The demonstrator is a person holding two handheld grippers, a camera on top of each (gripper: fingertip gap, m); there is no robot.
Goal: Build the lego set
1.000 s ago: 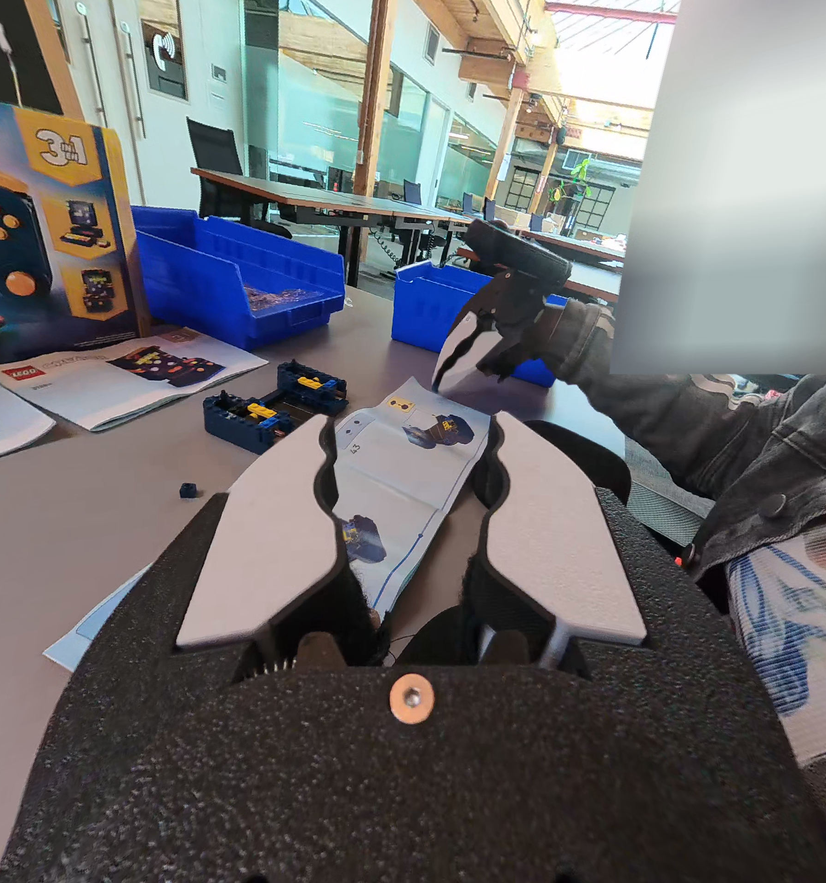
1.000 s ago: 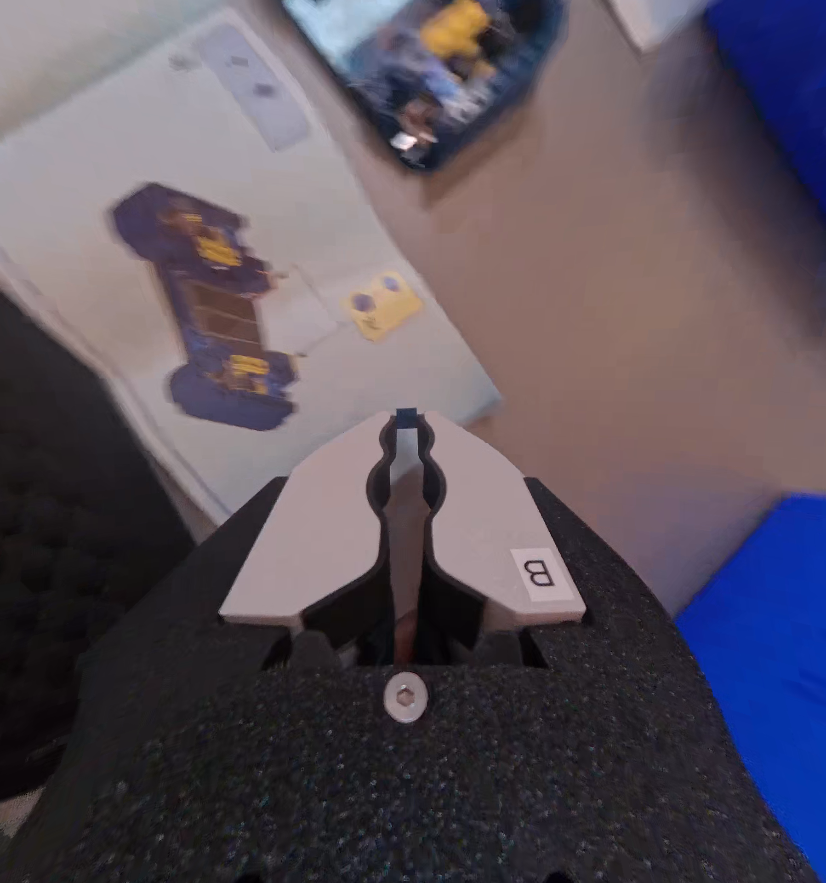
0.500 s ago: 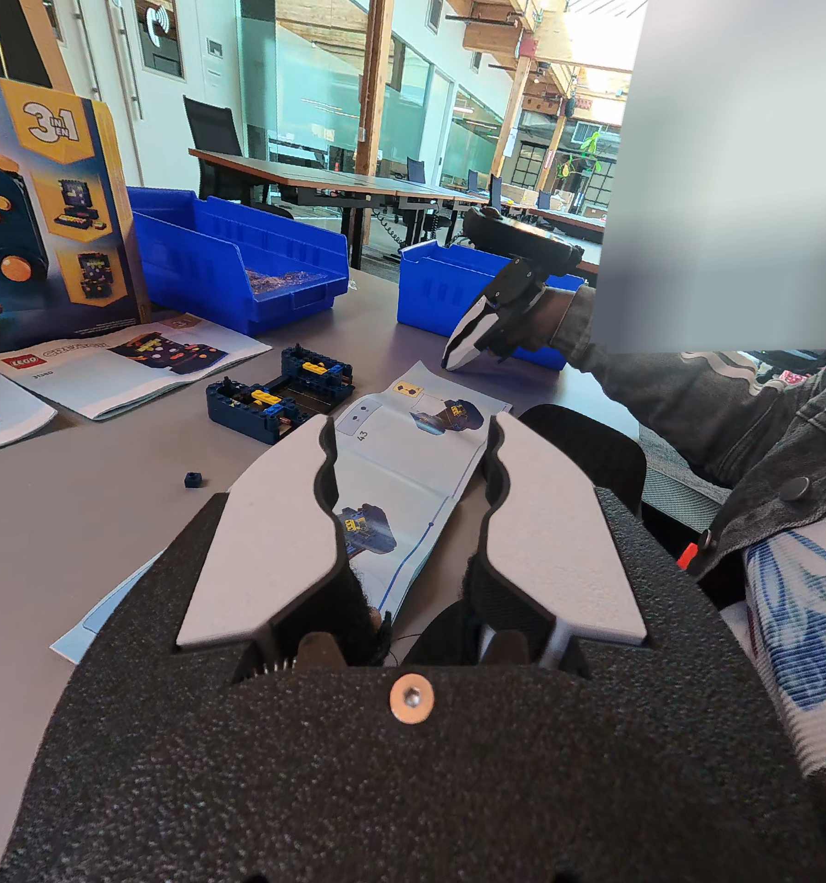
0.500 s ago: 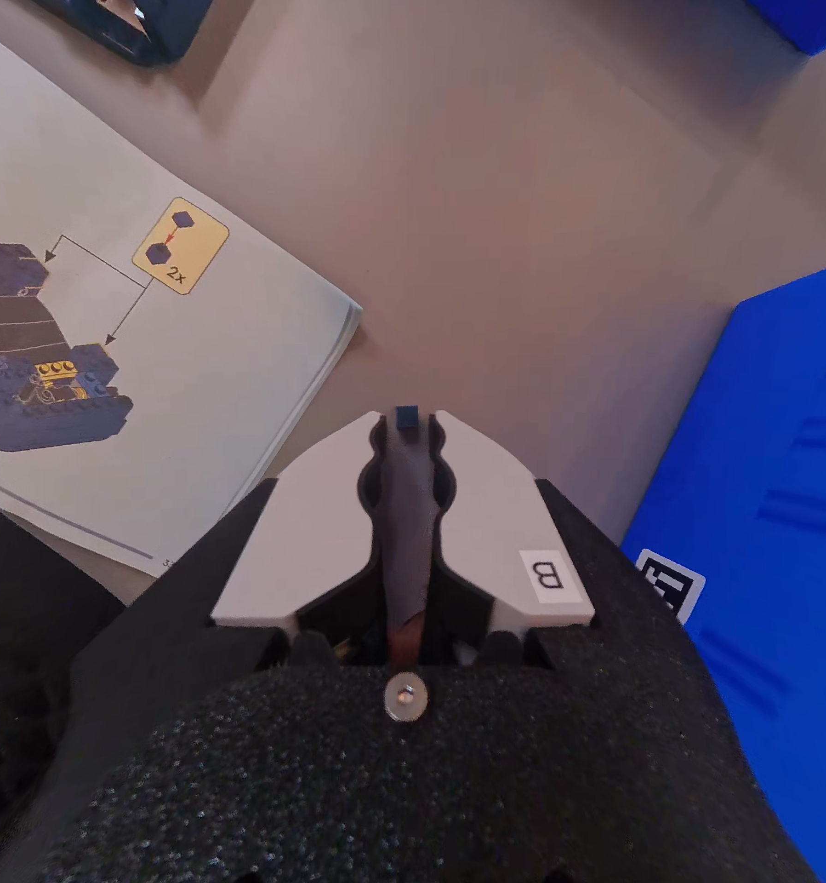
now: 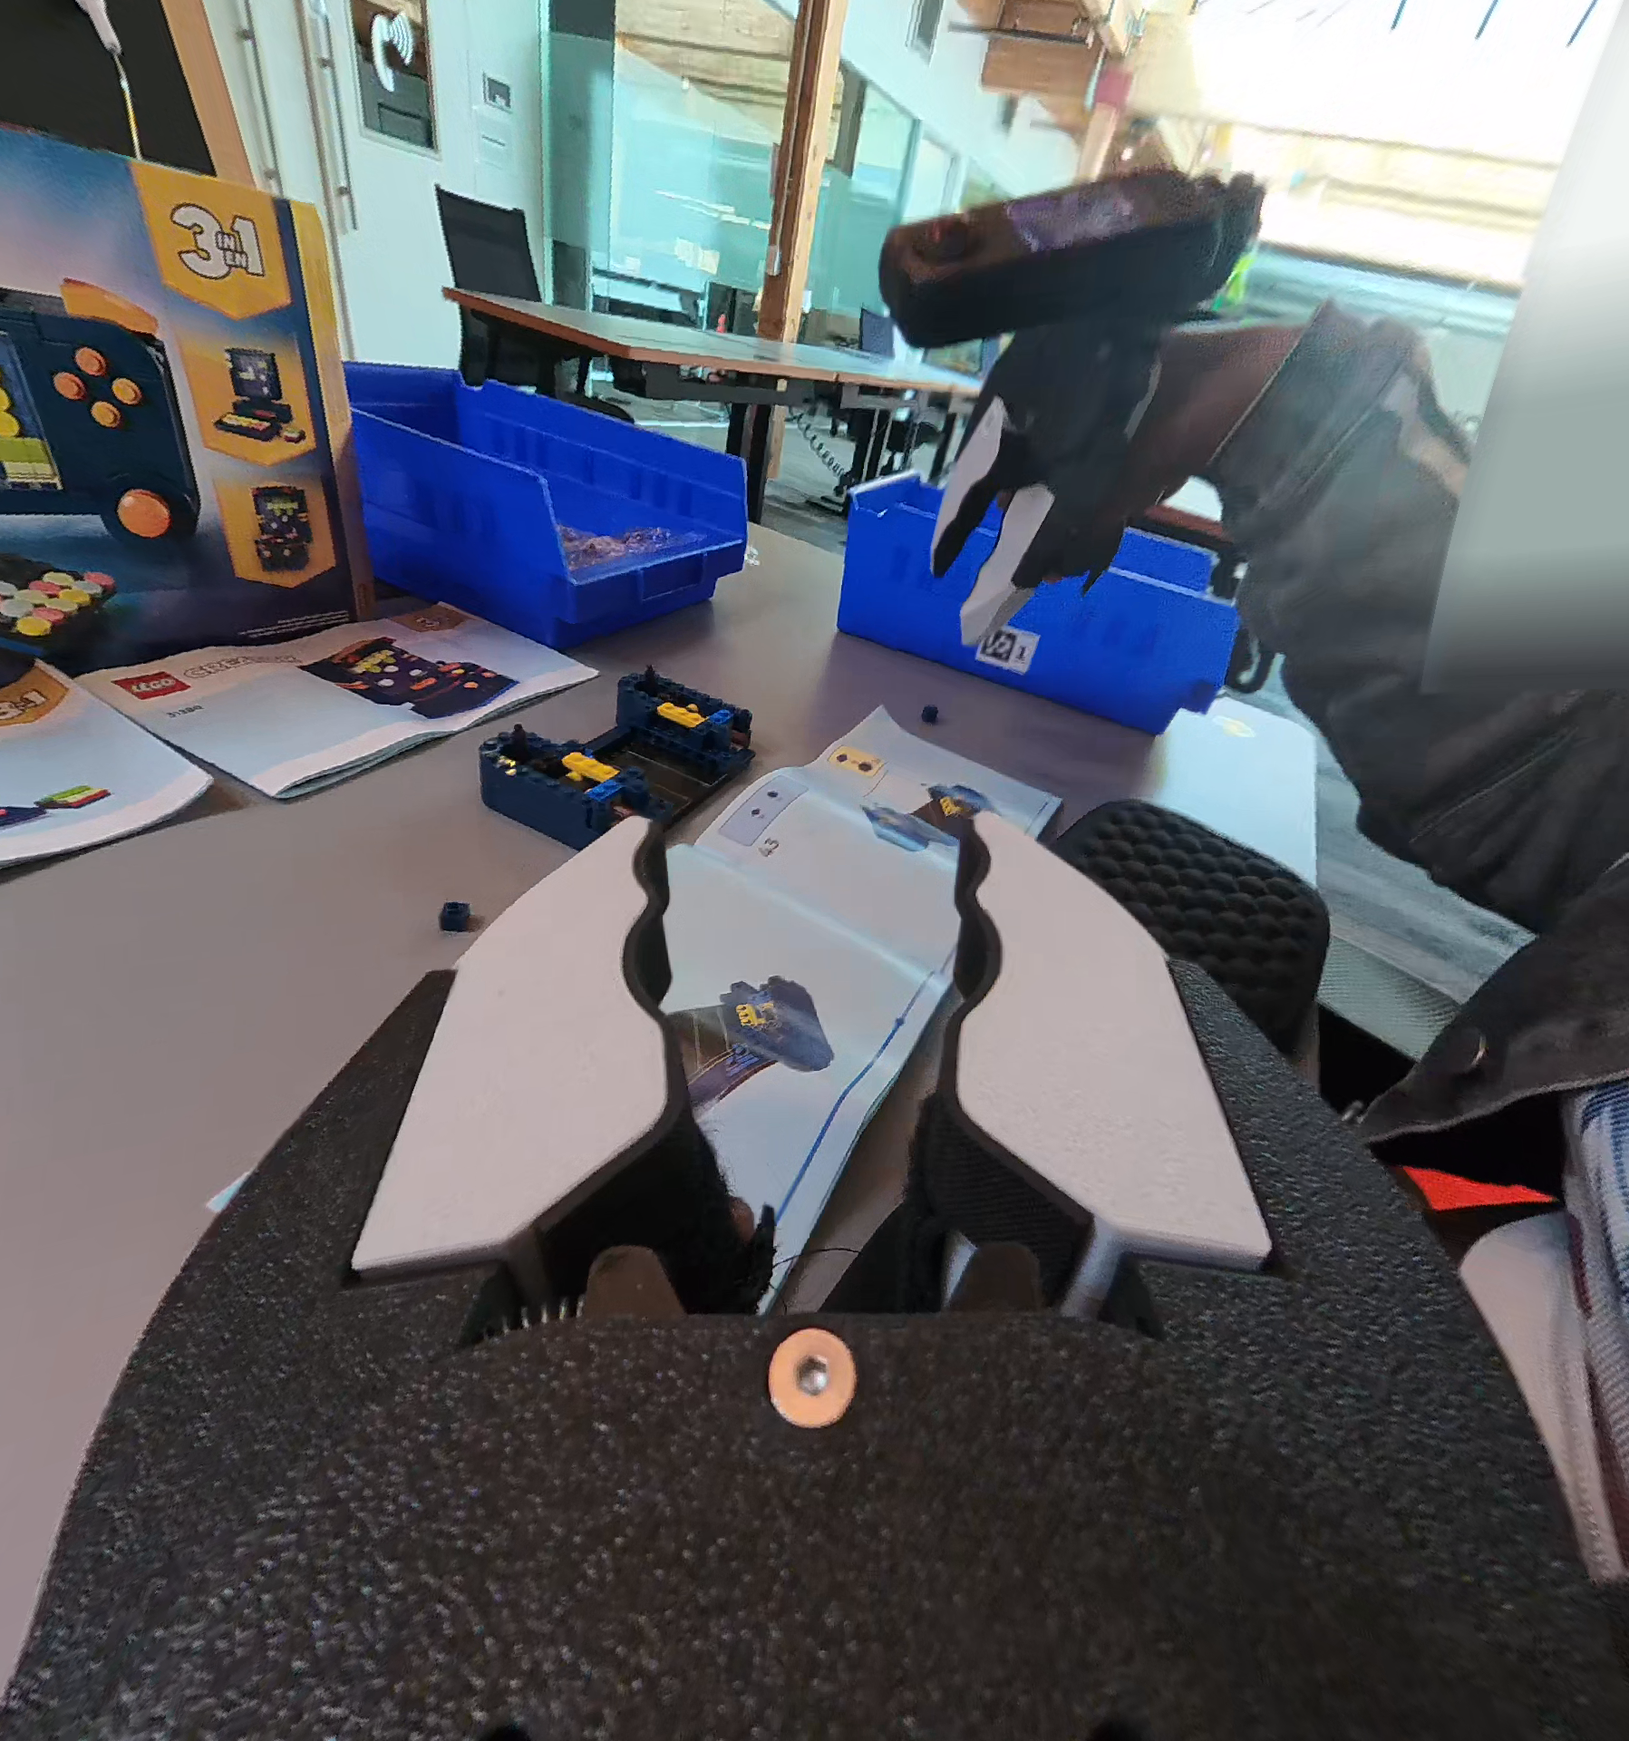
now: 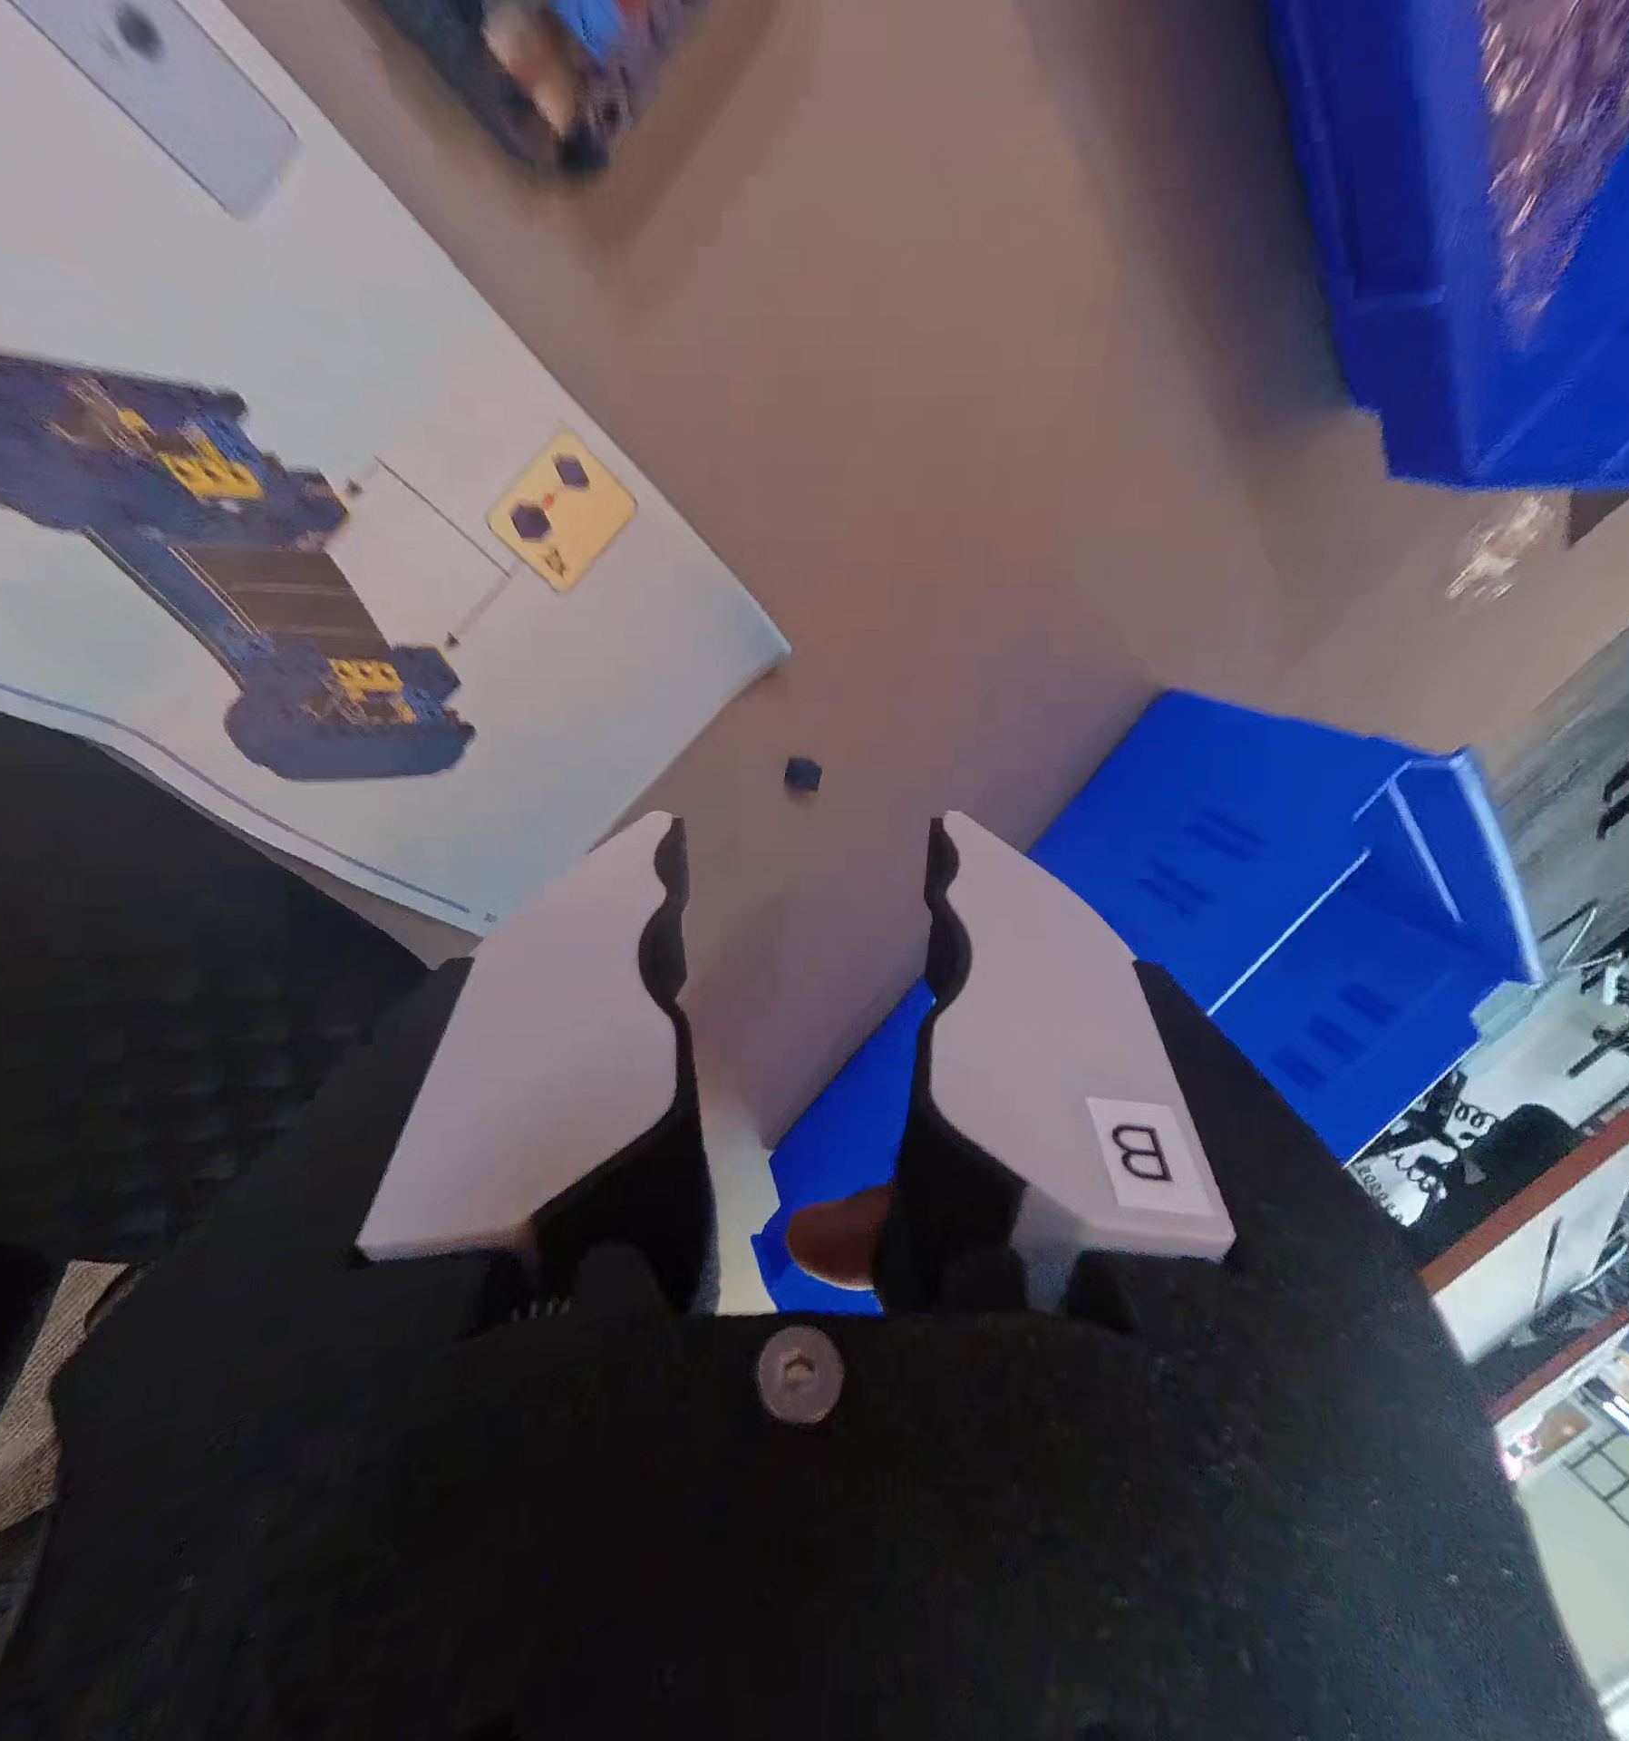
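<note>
My right gripper [image 6: 801,829] is open and empty, raised above the grey table [image 6: 980,424]. A tiny dark blue brick [image 6: 802,774] lies on the table just beyond its fingertips, by the corner of the open instruction booklet [image 6: 415,659]; the same brick shows in the left wrist view [image 5: 929,713]. My left gripper [image 5: 810,829] is open and empty, held over the booklet [image 5: 820,904]. A half-built dark blue brick model [image 5: 617,768] sits just left of the left fingertips. The right gripper [image 5: 989,556] shows in the left wrist view, jaws apart, lifted in front of a blue bin [image 5: 1036,612].
A second small dark blue brick [image 5: 453,915] lies on the table at left. Another blue bin [image 5: 547,509], a set box [image 5: 132,396] and more booklets [image 5: 339,697] stand at the back left. A black chair back [image 5: 1196,904] and a person's sleeve [image 5: 1451,716] are at right.
My right gripper lowered to the table, opened and let go of the tiny dark blue brick, then lifted away. The left gripper stayed open and hardly moved.
</note>
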